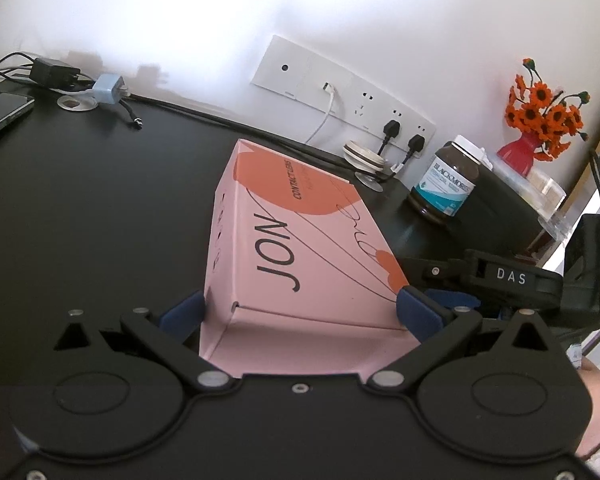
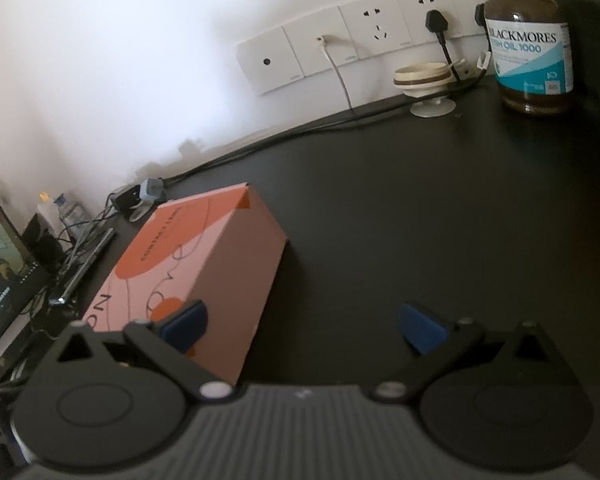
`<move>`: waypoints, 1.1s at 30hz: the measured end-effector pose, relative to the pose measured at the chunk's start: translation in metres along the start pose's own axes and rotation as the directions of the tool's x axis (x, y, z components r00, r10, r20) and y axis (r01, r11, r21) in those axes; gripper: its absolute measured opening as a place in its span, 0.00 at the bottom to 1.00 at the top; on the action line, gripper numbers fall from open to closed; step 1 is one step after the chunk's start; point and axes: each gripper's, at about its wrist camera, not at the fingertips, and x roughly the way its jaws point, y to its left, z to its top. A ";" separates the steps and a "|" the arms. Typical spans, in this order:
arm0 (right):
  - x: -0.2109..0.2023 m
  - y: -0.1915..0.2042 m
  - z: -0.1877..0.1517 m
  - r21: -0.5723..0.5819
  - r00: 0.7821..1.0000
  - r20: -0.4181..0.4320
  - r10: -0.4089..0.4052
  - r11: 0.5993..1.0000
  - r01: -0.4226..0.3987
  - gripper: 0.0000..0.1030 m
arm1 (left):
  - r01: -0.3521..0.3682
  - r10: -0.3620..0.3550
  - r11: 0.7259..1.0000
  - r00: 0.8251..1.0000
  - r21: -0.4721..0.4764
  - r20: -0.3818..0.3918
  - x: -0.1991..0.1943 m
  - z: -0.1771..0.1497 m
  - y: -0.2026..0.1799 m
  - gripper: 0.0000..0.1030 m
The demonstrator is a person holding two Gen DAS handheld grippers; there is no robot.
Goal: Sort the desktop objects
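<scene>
Pinching the pink box (image 1: 300, 248), left tool (image 1: 300, 314); right tool (image 2: 304, 326) spread, empty.

Wall (image 1: 180, 20) blown out by glare; fisheye edges bent; right view soft

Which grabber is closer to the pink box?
Left. The left gripper has its jaws around the pink box. The right gripper is open beside the box, over bare desk.

Pink box (image 1: 300, 248): matt printed cardboard, smooth. Desk (image 1: 100, 200): matt black, faint sheen far right. Fish-oil bottle (image 2: 530, 40): glossy brown plastic or glass, can't tell, w/ paper label, white plastic cap. Left gripper (image 1: 300, 312): matt black plastic, metal rivets, blue rubbery-looking pads (image 1: 418, 312).
</scene>
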 end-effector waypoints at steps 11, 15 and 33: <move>0.012 0.003 0.015 -0.050 0.999 0.020 -0.046 0.998 0.047 0.99 | -0.027 0.027 1.000 1.000 -0.013 0.007 0.009 0.016 0.008 1.00; 0.009 -0.007 0.020 -0.014 1.000 0.021 -0.006 1.000 0.007 0.99 | -0.041 0.041 0.999 0.999 0.034 0.024 0.001 0.020 0.020 1.00; 0.050 0.003 0.064 0.179 0.957 -0.061 0.284 0.946 -0.270 0.99 | 0.039 -0.044 0.983 0.999 0.179 0.021 0.029 0.026 -0.005 1.00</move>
